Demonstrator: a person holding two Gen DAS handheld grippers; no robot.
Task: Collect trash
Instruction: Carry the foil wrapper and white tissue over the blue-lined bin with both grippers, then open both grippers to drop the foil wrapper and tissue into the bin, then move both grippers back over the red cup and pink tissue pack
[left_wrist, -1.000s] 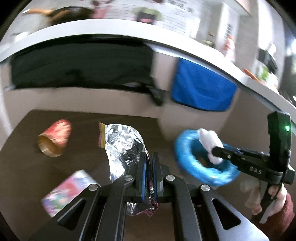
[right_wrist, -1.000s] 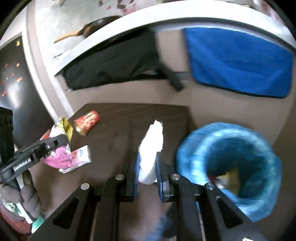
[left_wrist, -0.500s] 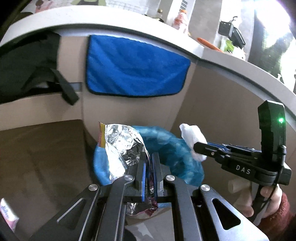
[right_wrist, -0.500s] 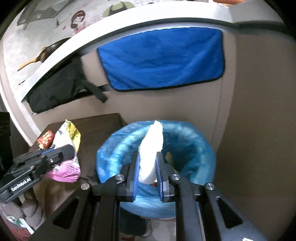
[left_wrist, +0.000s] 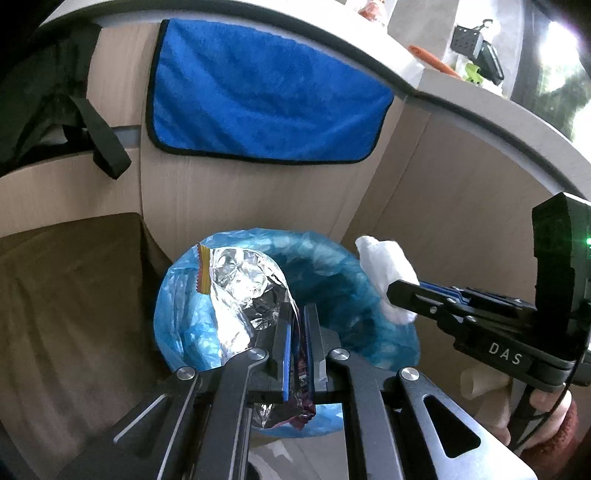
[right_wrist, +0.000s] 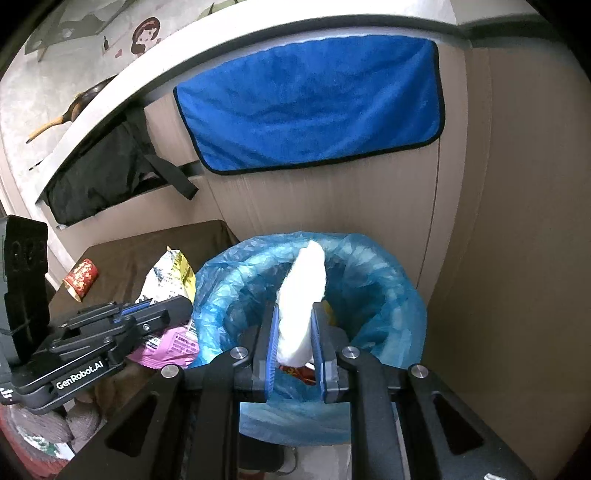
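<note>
My left gripper (left_wrist: 298, 314) is shut on a crumpled foil snack wrapper (left_wrist: 240, 284) and holds it over the near rim of the bin with the blue liner (left_wrist: 354, 280). The left gripper (right_wrist: 177, 302) and its wrapper (right_wrist: 173, 273) also show in the right wrist view, at the bin's left edge. My right gripper (right_wrist: 294, 314) is shut on a white crumpled tissue (right_wrist: 301, 288) above the bin's opening (right_wrist: 369, 266). The right gripper (left_wrist: 397, 291) and the tissue (left_wrist: 386, 266) show over the bin's right rim in the left wrist view. Some trash lies inside the bin.
A dark brown table (right_wrist: 144, 251) stands left of the bin, with a red paper cup (right_wrist: 80, 277) lying on it. A beige panel wall with a blue cloth (right_wrist: 314, 103) and a black bag (right_wrist: 99, 177) rises behind. A side wall (right_wrist: 498, 240) closes the right.
Both grippers have swung right from over the table to the bin, carrying the wrapper and the tissue. In the last half second they moved closer over the bin's opening.
</note>
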